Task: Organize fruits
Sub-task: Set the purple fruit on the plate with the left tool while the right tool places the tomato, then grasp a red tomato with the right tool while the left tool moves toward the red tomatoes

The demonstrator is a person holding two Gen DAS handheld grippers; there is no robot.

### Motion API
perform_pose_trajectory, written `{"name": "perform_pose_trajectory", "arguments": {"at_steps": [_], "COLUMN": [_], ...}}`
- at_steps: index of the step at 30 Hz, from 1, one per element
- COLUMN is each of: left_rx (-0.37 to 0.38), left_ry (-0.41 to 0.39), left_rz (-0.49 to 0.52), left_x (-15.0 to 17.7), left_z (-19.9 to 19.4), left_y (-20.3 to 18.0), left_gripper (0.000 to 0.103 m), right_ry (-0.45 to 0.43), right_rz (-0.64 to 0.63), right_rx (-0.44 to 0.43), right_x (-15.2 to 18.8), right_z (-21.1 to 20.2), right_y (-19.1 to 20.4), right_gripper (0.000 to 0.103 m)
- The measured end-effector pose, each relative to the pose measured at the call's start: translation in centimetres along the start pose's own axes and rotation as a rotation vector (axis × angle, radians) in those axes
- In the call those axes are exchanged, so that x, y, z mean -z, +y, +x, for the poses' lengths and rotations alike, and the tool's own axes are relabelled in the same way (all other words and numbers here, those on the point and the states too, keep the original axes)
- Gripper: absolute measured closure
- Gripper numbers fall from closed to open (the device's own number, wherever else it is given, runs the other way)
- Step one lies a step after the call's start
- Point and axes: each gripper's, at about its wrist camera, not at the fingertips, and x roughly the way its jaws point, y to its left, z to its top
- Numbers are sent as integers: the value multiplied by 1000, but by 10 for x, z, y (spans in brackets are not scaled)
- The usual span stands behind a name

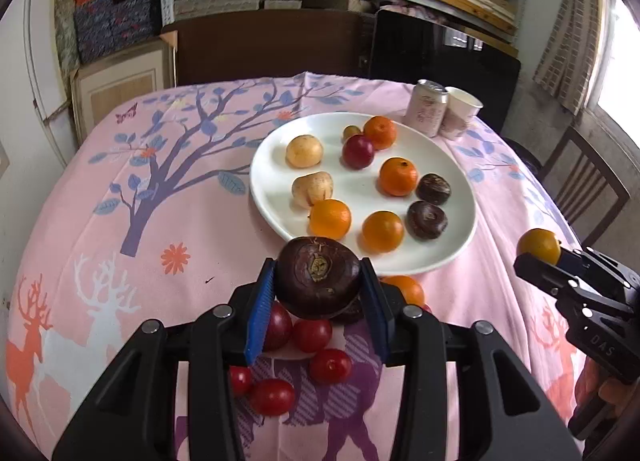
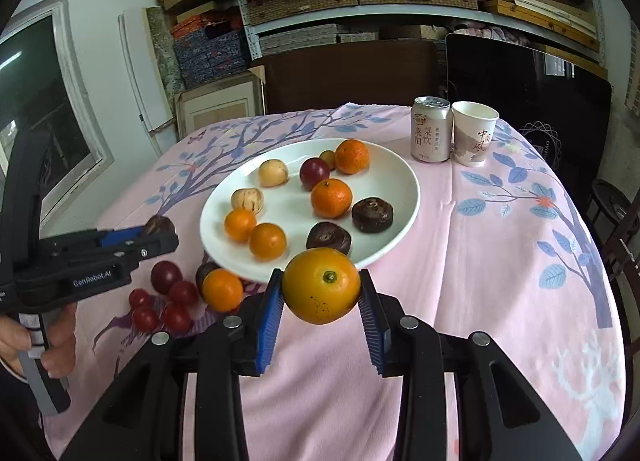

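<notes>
Left gripper (image 1: pixel 319 293): closed on a dark chestnut (image 1: pixel 318 277), held off the cloth between the blue pads (image 1: pixel 262 309). Right gripper (image 2: pixel 321 301): closed on an orange (image 2: pixel 321 285), likewise held clear of the table.

Below the left gripper, loose fruit lies on the tablecloth (image 2: pixel 500 261): red tomatoes (image 1: pixel 312 335), one more orange (image 1: pixel 406 289) and another dark fruit, mostly hidden.

At 12 o'clock from both grippers sits the white plate (image 1: pixel 460 237), loaded with oranges, chestnuts, pale fruits and a red plum (image 1: pixel 357 151). A can (image 2: pixel 431 129) and paper cup (image 2: pixel 474 133) stand beyond its rim at 1 o'clock.

Step in hand, as judged: carrying both fruits to the plate. Next move: advance each gripper over the near rim, lower onto a bare patch beside like fruit, then release; avoid knocking the fruit already placed.
</notes>
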Motion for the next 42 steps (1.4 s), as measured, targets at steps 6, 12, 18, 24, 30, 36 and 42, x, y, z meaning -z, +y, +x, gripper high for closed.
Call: {"name": "perform_pose_trajectory", "arguments": {"at_steps": [6,12,18,24,30,36,42], "left_rx": [-28,-42,-7,-34,-39,-41,-41], "left_ry": [31,42,30,0,45,65,69], "left_rz": [-80,-80,-140,-70,-88,-83,-84], "left_x": [-21,-32,-33,-27,-6,24,46], "left_z": [34,52,61,43,26,6,-10], "left_y": [9,6,11,15,34,48,62], "left_gripper": [63,63,18,14,14,14,14], "right_ry": [40,70,29,60,66,122,187], "right_rz": [22,50,209,144,-28,-194,-249], "right_rx": [-14,-42,-101,-88,-60,-69,-36], "right_x": [-23,-33,-35,-22,-1,25,34], "right_z": [45,75,83,64,31,24,53], "right_y": [-2,-1,-12,-12,4,38,66], "right_gripper": [66,66,35,35,35,35,35]}}
